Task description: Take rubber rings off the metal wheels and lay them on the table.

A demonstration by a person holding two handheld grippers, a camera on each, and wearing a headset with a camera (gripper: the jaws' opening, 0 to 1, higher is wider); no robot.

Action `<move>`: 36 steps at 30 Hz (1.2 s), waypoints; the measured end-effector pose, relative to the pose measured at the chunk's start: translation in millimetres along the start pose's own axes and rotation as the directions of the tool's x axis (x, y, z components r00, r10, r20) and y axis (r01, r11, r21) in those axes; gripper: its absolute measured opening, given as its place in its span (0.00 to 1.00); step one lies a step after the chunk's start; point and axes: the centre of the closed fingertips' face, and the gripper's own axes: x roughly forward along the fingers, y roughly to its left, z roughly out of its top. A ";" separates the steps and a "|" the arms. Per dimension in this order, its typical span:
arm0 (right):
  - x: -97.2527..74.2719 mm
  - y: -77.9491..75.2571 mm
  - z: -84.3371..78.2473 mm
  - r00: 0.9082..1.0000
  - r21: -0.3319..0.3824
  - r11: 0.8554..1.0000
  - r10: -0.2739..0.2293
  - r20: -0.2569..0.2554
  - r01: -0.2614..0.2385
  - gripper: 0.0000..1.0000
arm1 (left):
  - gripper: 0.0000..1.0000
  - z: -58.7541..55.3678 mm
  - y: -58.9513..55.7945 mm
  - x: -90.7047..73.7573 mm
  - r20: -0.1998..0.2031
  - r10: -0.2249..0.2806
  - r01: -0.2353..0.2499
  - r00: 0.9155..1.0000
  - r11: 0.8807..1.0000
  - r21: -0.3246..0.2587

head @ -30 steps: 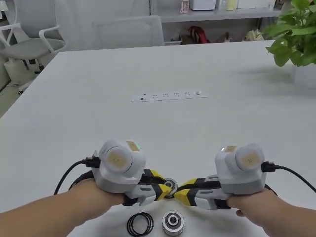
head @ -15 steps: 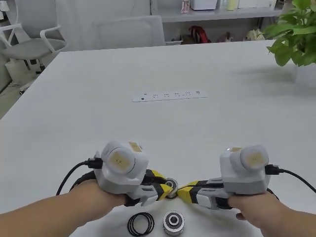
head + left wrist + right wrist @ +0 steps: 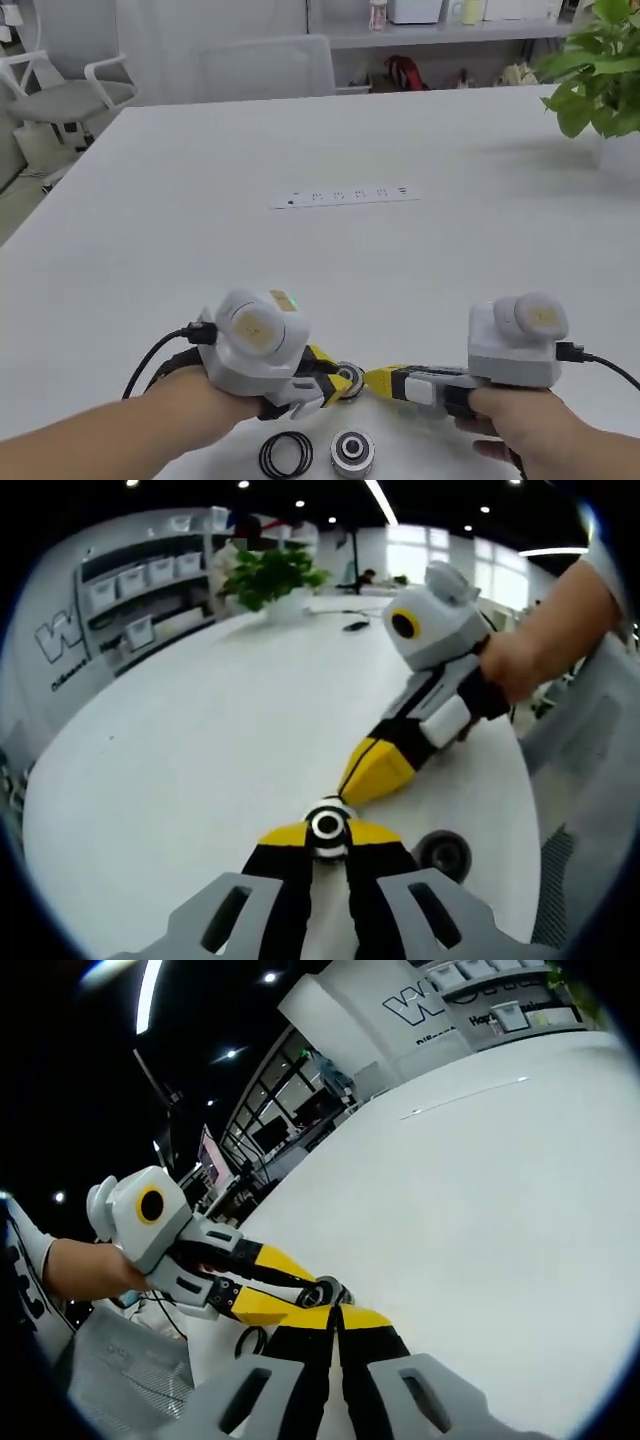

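White table (image 3: 430, 280) lies open beyond the clamped wheel (image 3: 347, 378).

Held wheel (image 3: 347, 378) half hidden between jaw tips; its rim too small to make out

Pretty standard bright office: big white table (image 3: 300, 140) with a white power strip (image 3: 345, 196) lying flat mid-table and a leafy green plant (image 3: 598, 60) at its far right corner. Behind it there's a white chair (image 3: 262, 62), a grey swivel chair (image 3: 65, 95) off to the left, and a shelf (image 3: 430, 32) along the back wall with odds and ends on it. The left gripper view also catches wall shelves (image 3: 140, 588) with white bins, bright windows (image 3: 422, 555) at the far end and a light strip (image 3: 378, 498) on the dark ceiling.
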 end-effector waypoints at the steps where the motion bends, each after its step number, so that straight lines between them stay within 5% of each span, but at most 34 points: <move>1: -0.7 0.6 0.7 1.000 0.008 1.000 0.002 0.004 -0.002 0.00 | 0.12 0.0 0.0 0.0 -0.001 0.002 -0.002 1.000 1.000 0.001; 23: 3.8 20.1 2.3 0.998 -0.102 0.994 0.049 -0.026 -0.051 0.00 | 0.11 0.4 -0.5 1.4 -0.011 0.022 -0.022 1.000 1.000 -0.005; 24: 4.7 27.5 7.0 0.997 -0.080 0.993 0.083 0.000 -0.082 0.00 | 0.11 0.3 -0.7 1.2 -0.011 0.024 -0.024 1.000 1.000 -0.005; 36: 0.4 27.2 3.7 0.995 -0.026 0.994 0.102 -0.004 -0.102 0.00 | 0.12 0.1 -0.2 0.9 0.012 0.036 -0.036 0.999 0.999 -0.024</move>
